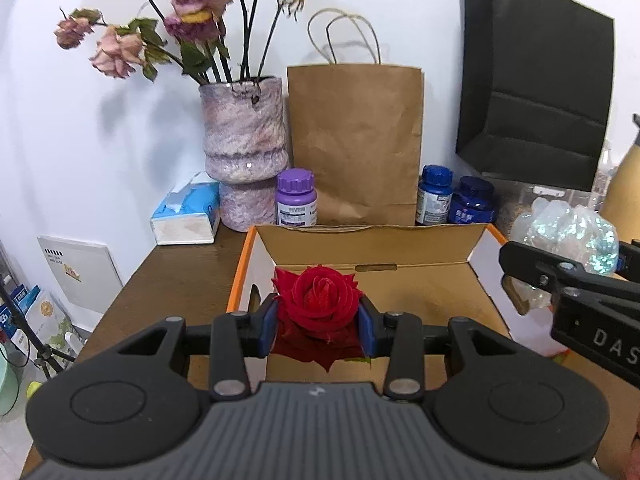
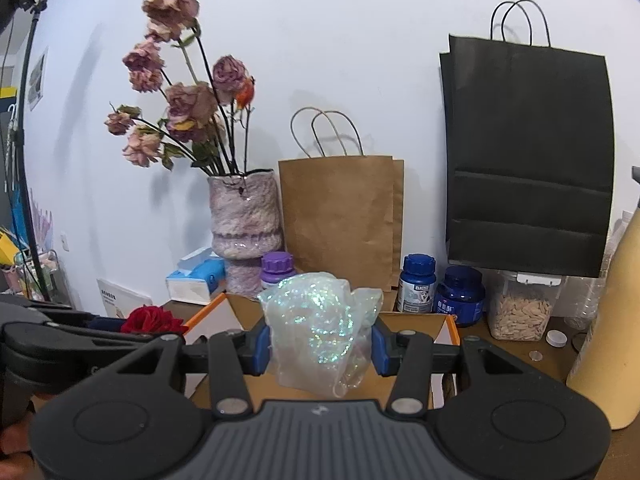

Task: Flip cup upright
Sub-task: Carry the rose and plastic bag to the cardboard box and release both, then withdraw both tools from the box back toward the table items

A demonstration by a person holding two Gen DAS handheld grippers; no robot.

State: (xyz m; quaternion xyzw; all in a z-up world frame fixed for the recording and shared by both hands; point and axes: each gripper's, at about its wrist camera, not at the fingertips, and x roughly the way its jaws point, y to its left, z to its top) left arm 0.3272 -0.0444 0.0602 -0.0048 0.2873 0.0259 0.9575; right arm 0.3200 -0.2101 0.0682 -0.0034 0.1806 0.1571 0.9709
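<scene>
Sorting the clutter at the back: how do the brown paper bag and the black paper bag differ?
The brown paper bag stands on the table; the black paper bag sits higher against the wall. The black bag looks larger. The brown bag has tan handles, the black bag black ones. Both are flat with twin loop handles.

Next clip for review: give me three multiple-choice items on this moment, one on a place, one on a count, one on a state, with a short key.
1. Where does the purple-capped bottle stand?
A. Inside the cardboard box
B. Between the vase and the brown paper bag
C. On the tissue box

2. How many blue-capped bottles stand right of the brown paper bag?
A. One
B. Two
C. Four

3. What is the left tool doing?
A. Gripping a red rose
B. Hanging with nothing in it
C. Gripping a bottle

Key:
1 B: it stands on the table with the vase to its left and the bag to its right.
2 B: two blue-capped bottles stand side by side.
3 A: the red rose sits pinched between its blue pads.
</scene>
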